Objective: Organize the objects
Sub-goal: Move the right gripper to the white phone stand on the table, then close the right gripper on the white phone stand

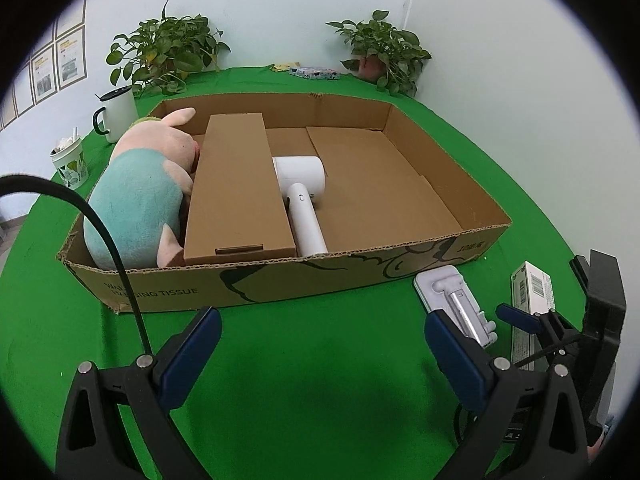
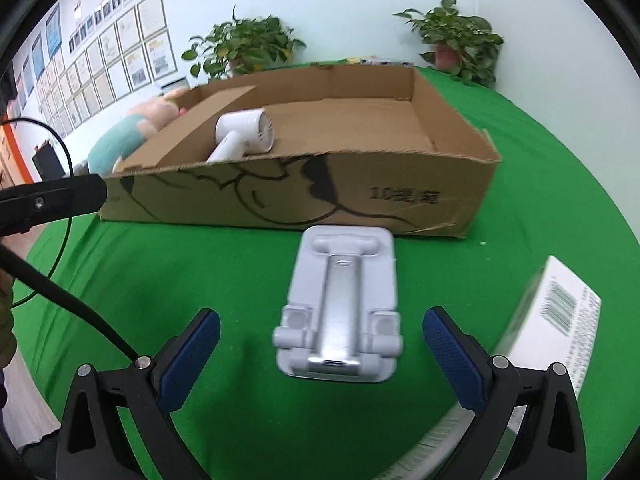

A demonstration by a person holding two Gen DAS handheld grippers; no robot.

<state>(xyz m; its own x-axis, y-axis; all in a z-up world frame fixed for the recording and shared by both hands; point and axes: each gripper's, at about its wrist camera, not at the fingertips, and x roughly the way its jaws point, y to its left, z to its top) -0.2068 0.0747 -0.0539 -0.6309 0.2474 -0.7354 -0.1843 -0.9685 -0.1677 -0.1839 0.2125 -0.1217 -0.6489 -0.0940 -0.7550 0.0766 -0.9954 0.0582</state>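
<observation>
Left wrist view
My left fingers (image 1: 322, 342): spread wide, nothing between them, hovering over bare green surface (image 1: 304, 368) in front of the cardboard box (image 1: 280, 284).
Box contents: plush pig (image 1: 140, 196) lying along the left side, its snout toward the far wall; a flat brown carton (image 1: 236, 188) just beside it; a white hair dryer (image 1: 302, 196) touching the carton's right edge, handle pointing at the near wall. Right half of the box floor is bare cardboard.
Phone stand (image 1: 454, 300): white and silver, folded flat on the surface, outside the box, near its front right corner.
White packet (image 1: 534, 300): lying on the surface to the right of the stand, apart from it.
My right fingers (image 1: 516, 316): seen from the side at the right edge, one blue pad just beside the stand's near end.
Behind the box: white mug (image 1: 118, 114) and a patterned cup (image 1: 70, 162) at left, two potted plants (image 1: 168, 54) at the far edge.

Right wrist view
My right fingers (image 2: 320, 344): released, pads wide apart, one on each side of the phone stand (image 2: 340, 312); neither pad touches it.
Stand position: flat on the surface (image 2: 160, 272), its far end near the front wall of the box (image 2: 360, 200); picture slightly blurred.
White packet (image 2: 556, 312): barcode side up, at right, near my right pad.
Hair dryer (image 2: 246, 132): visible over the box wall, inside.
Plush pig (image 2: 128, 136): at the box's far left end, partly hidden by the wall.
Left tool: only a black part shows at the left edge.
</observation>
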